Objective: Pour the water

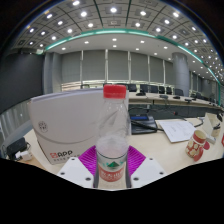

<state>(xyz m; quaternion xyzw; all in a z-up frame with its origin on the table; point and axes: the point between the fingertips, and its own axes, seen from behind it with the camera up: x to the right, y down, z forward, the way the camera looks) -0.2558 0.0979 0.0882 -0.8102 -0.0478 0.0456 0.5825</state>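
A clear plastic water bottle (112, 135) with a red cap (114, 91) and a red-and-green label stands upright between my fingers. My gripper (112, 166) is shut on it, and the purple pads (88, 158) press against its lower body on both sides. The bottle's base is hidden below the fingers, so I cannot tell whether it rests on the table. No cup or other vessel shows near the bottle.
A white box (65, 125) with printed letters stands just behind the bottle on the left. Papers (180, 128) and a dark folder (143, 123) lie on the long wooden table (165, 145). Small bottles and figures (200, 142) stand at the right.
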